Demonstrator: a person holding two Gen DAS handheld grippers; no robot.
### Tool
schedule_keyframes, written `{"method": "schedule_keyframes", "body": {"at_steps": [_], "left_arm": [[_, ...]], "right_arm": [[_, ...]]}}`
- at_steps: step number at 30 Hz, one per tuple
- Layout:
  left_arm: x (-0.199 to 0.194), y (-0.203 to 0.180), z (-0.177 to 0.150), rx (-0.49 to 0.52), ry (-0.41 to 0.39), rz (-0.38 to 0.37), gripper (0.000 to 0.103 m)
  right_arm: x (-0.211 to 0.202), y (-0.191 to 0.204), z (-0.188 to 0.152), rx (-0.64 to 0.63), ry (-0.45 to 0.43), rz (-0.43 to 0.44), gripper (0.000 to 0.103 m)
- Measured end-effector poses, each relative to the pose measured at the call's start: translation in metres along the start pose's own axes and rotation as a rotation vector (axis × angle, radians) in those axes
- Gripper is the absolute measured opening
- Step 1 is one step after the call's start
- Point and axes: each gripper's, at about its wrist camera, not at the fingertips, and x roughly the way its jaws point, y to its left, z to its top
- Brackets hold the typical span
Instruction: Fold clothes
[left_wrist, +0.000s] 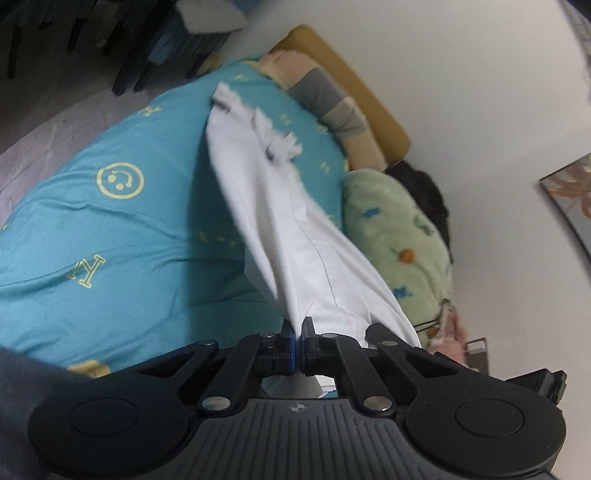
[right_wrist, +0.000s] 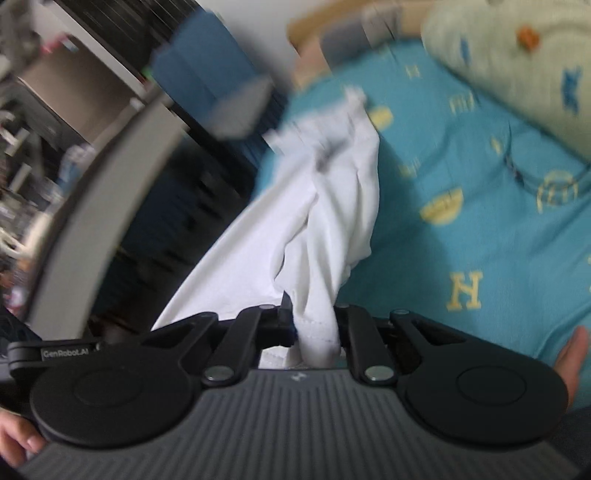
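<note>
A white garment (left_wrist: 280, 206) hangs stretched above a bed with a teal printed cover (left_wrist: 110, 206). My left gripper (left_wrist: 298, 328) is shut on one edge of the garment, which runs away from the fingers toward the pillows. In the right wrist view my right gripper (right_wrist: 314, 317) is shut on a bunched edge of the same white garment (right_wrist: 325, 206), which drapes over the teal cover (right_wrist: 480, 221). Both views are blurred by motion.
A green plush blanket (left_wrist: 399, 236) and striped pillows (left_wrist: 332, 99) lie by the wall, against a yellow headboard (left_wrist: 351, 74). Dark furniture (left_wrist: 110, 37) stands beyond the bed. In the right wrist view a grey curved chair part (right_wrist: 92, 229) and a blue box (right_wrist: 214, 77) are at left.
</note>
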Motion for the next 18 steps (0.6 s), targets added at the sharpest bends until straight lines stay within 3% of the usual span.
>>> {"method": "schedule_keyframes", "body": {"at_steps": [5, 7, 10, 13, 18], "left_arm": [[-0.033, 0.002, -0.067, -0.021, 0.001, -0.017, 0.002], [-0.035, 0.023, -0.100, -0.063, 0.021, -0.022, 0.002], [-0.029, 0.043, -0.126, -0.113, 0.027, -0.020, 0.002], [-0.018, 0.054, -0.131, -0.119, 0.041, -0.011, 0.002], [0.001, 0.050, -0.091, -0.100, 0.020, 0.043, 0.003]], "right_arm": [[-0.048, 0.006, -0.030, 0.002, -0.062, 0.054, 0.012], [-0.067, 0.008, -0.041, 0.003, -0.086, 0.075, 0.012], [-0.079, -0.002, -0.060, 0.028, -0.096, 0.083, 0.012], [-0.080, -0.022, -0.078, 0.067, -0.089, 0.076, 0.012], [-0.070, -0.023, -0.052, 0.077, -0.103, 0.079, 0.012]]}}
